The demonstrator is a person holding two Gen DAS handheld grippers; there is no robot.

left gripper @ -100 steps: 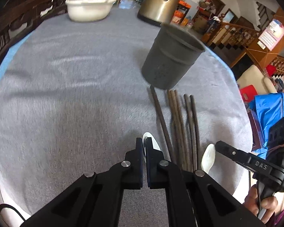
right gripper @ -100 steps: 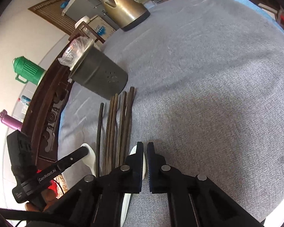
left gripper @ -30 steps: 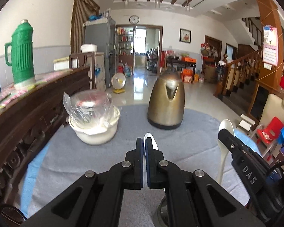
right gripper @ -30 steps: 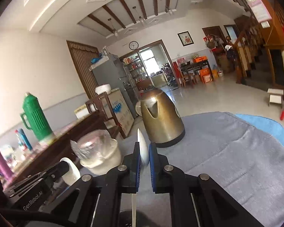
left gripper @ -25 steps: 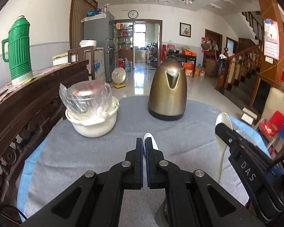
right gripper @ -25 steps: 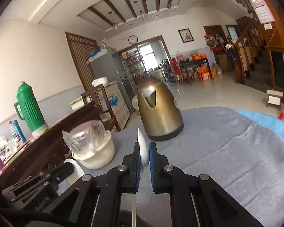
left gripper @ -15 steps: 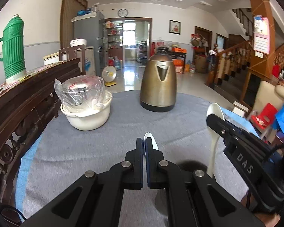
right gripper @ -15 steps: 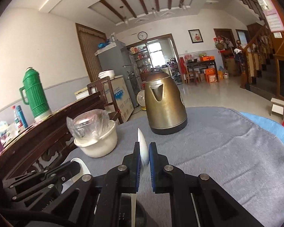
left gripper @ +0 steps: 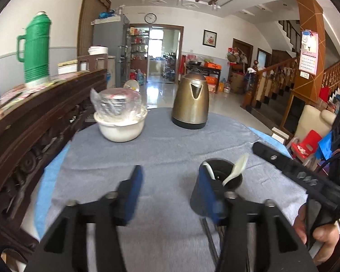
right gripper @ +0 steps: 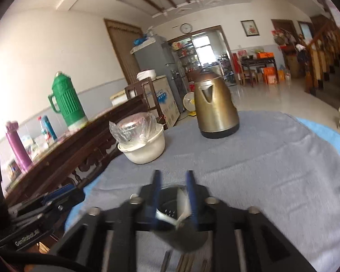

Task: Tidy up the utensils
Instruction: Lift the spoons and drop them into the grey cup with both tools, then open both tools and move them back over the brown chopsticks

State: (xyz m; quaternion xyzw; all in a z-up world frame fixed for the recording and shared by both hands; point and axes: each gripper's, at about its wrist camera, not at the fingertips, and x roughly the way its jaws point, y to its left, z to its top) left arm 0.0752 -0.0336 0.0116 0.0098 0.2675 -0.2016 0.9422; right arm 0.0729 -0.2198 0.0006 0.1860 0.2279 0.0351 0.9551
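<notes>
Two white ceramic spoons [left gripper: 234, 170] stand in the dark grey perforated cylindrical holder [left gripper: 215, 192] on the grey table cloth [left gripper: 170, 142]. One leans against the near-left rim, the other against the far-right rim, its long axis tilted up and to the right with the upper end clear of the rim.

The left gripper [left gripper: 170, 188] stands spread wide and empty just beside the holder on its left. The right gripper [right gripper: 173, 195] hovers over the holder's mouth, parted and gripping nothing — a spoon shows between its blue pads [right gripper: 190, 195], apparently let go.

Judgement: the spoon step is done. Dark wooden chopsticks [right gripper: 185, 263] lie flat on the cloth at the holder's near side, their long axes running toward it. The next move calls for lowering a gripper, pinching a stick near one end, tipping it upright and dropping it into the holder — without knocking the holder, or the brass-coloured electric kettle [left gripper: 191, 100] and plastic-covered white bowl [left gripper: 121, 124] well behind.
</notes>
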